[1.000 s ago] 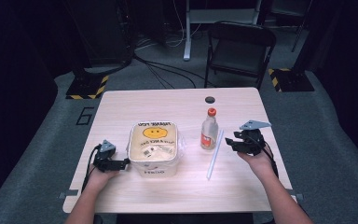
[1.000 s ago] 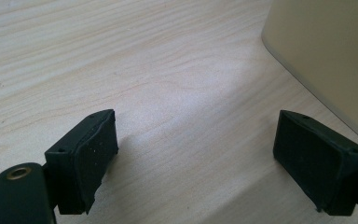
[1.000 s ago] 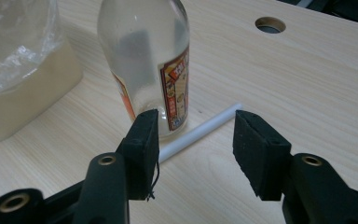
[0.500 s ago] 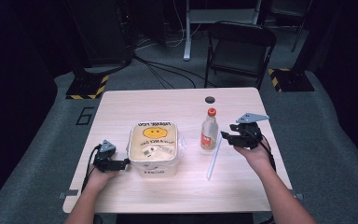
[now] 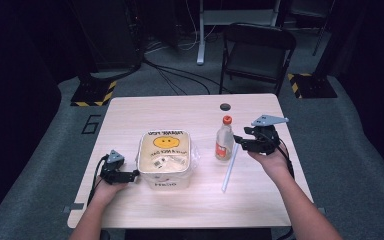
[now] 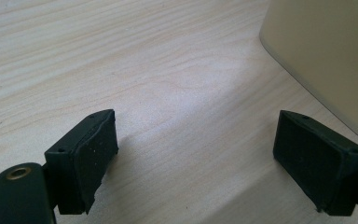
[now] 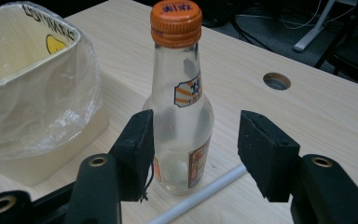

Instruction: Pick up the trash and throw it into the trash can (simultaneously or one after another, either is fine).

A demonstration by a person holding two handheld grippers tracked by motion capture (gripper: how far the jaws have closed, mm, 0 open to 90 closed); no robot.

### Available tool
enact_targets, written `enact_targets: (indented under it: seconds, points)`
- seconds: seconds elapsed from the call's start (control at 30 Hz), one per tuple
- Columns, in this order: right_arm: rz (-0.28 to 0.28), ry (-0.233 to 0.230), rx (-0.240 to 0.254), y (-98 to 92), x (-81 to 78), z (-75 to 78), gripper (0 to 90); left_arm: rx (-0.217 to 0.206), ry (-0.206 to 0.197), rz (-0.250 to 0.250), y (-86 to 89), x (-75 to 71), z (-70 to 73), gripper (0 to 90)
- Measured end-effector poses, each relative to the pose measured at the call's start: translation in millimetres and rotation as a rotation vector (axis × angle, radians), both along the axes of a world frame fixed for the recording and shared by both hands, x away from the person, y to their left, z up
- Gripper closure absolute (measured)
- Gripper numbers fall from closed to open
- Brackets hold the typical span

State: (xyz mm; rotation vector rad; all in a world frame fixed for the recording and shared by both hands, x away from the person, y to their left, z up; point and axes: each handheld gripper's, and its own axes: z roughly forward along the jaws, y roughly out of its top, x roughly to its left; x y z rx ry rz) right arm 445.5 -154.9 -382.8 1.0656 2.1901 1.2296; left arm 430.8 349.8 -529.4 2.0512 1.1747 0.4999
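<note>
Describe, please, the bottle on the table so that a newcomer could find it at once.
On the wooden table, look just right of the cream bin. The bottle stands upright there, beside a white tube. Its clear glass and orange cap set it apart.

Both forearms bare, no sleeves in the high view; left hand (image 5: pixel 106 189) lower left of frame, right hand (image 5: pixel 269 159) right of centre. Left gripper (image 5: pixel 130 174) and right gripper (image 5: pixel 238 142) have black bodies, each topped by a grey three-cornered plate and trailing a thin black cable beside the wrist. Close up, in the lower half of each gripper view: matte black blocky pads (image 6: pixel 93 154) with bevelled edges and small screw holes, flat black arms with brass-ringed pivot holes; right pads (image 7: pixel 265 151) look alike, with a loose thread on the left one.
</note>
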Motion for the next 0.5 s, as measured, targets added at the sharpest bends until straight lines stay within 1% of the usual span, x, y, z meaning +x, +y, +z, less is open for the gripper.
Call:
enact_targets:
  seconds: [0.03,0.1,0.3,0.47,0.5]
  points:
    - [-0.001,0.001,0.013,0.4,1.5,1.6,44.8,0.0,0.0,0.0,0.0,0.0,0.0,13.5]
    - [-0.003,0.003,0.019,0.6,2.3,2.3,44.7,0.0,0.0,0.0,0.0,0.0,0.0,13.5]
    - [-0.005,-0.011,0.042,4.5,7.7,9.0,44.6,0.0,0.001,-0.001,-0.1,0.2,0.1,13.5]
    - [0.005,-0.017,0.048,10.3,10.8,13.1,44.8,0.0,-0.001,-0.004,0.0,0.6,0.0,13.5]
    - [0.008,-0.021,0.044,11.9,11.7,13.8,45.0,0.0,-0.001,-0.004,0.0,0.6,0.0,13.5]
